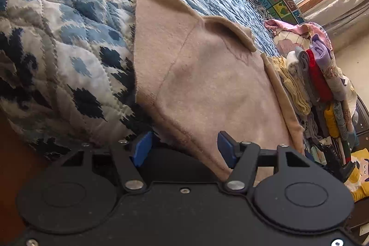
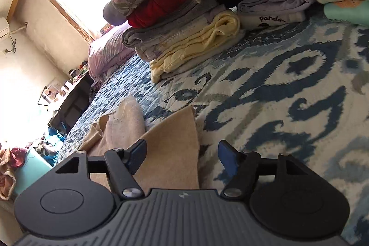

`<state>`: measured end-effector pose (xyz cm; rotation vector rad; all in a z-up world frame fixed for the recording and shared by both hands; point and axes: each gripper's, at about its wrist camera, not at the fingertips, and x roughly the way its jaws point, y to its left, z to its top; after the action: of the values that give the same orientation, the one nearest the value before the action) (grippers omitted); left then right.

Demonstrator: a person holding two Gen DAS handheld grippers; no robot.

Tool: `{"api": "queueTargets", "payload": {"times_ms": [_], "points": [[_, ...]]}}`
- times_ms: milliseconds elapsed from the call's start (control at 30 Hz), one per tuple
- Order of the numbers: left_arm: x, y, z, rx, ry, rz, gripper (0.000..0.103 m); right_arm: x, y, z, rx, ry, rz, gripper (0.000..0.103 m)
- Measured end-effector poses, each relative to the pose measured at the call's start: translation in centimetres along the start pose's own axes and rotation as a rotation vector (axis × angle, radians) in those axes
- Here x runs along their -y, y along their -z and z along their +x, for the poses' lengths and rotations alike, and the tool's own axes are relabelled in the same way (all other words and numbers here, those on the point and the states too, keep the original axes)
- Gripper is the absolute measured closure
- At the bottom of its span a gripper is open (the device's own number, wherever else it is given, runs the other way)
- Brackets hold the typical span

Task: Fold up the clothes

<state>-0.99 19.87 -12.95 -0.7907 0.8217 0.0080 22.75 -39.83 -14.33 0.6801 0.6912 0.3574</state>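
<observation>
On the blue patterned quilt (image 1: pixel 69 43), soft, light beige knit garment (image 1: pixel 207 89) lies limp; left gripper (image 1: pixel 184 149) and right gripper (image 2: pixel 182 158) gape, gripping nothing; best pinched at hem corners.

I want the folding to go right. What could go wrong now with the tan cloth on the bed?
1. Both the left gripper and the right gripper are open, so the tan cloth lies loose and its turned-over flap could flop back.
2. The cloth lies right against the stack of folded clothes; a careless pull might topple it.
</observation>
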Motion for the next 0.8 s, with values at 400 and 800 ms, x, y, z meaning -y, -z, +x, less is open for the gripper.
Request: {"api": "queueTargets", "payload": {"times_ms": [400,800], "points": [[0.0,-0.5,0.8,-0.027,-0.024,-0.01,0.038,1.6,-1.5,1.9,0.005,-0.209,0.032,0.099],[-0.1,-0.2,0.5,-0.019,-0.012,-0.006,0.038,6.7,-0.3,-4.3,0.184,0.11,0.213,0.099]]}}
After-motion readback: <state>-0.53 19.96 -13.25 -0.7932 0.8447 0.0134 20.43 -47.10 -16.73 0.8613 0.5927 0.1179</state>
